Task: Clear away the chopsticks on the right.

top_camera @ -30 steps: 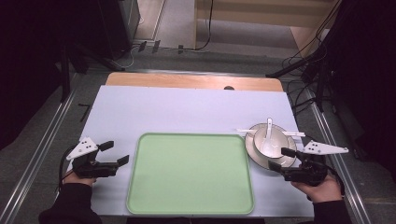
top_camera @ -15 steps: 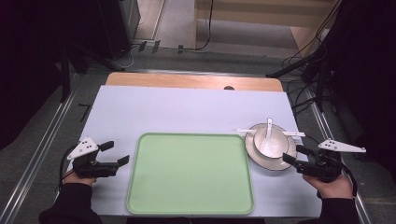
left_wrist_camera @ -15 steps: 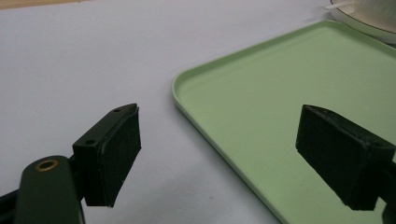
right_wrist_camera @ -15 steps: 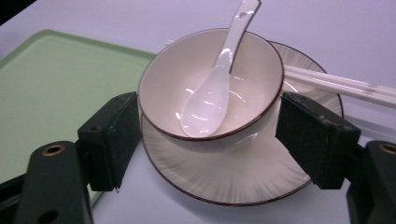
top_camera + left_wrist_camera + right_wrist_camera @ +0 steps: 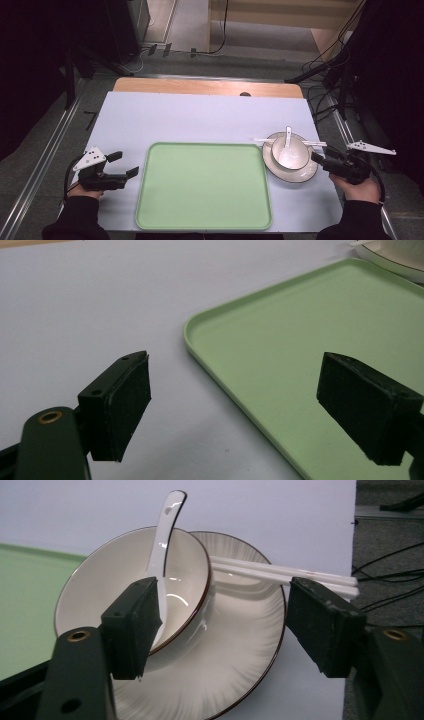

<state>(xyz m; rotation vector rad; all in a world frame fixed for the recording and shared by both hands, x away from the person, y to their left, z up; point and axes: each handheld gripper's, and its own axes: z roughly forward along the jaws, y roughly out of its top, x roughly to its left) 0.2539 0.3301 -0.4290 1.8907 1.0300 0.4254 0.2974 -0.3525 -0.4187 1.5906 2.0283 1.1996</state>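
A: Logging the crockery first. Where is it sitting?

B: A white bowl (image 5: 289,152) is resting on a white plate (image 5: 302,172), on the table's pale cover (image 5: 200,120), just beside the right edge of the green tray (image 5: 205,187). Whether plate and tray are touching, I cannot tell. A white spoon (image 5: 287,142) is lying in the bowl, handle leaning over the far rim.

A: The right gripper view agrees: bowl (image 5: 125,585) with a dark rim line, spoon (image 5: 162,540) sloping up out of it, plate (image 5: 240,645) ribbed. Chopsticks?

B: A white pair of chopsticks (image 5: 292,142) is lying across the plate's far side, behind the bowl, the ends sticking out past both sides. In the right gripper view the chopsticks (image 5: 280,572) are running off toward the right jaw.

A: Tongs?

B: The right gripper (image 5: 320,159) is sitting at the plate's right edge, held by the right hand (image 5: 357,187), jaws spread wide and holding nothing. In its own view the right gripper (image 5: 225,625) is framing bowl and plate between the pads.

A: And the other side?

B: The left gripper (image 5: 124,165) is lying low at the tray's left edge, left hand (image 5: 82,190) behind it, jaws parted and empty. In its own view the left gripper (image 5: 232,410) is straddling the tray (image 5: 320,340) rim: one pad over the cover, the other over green.

A: Tray contents?

B: Nothing is lying on it.
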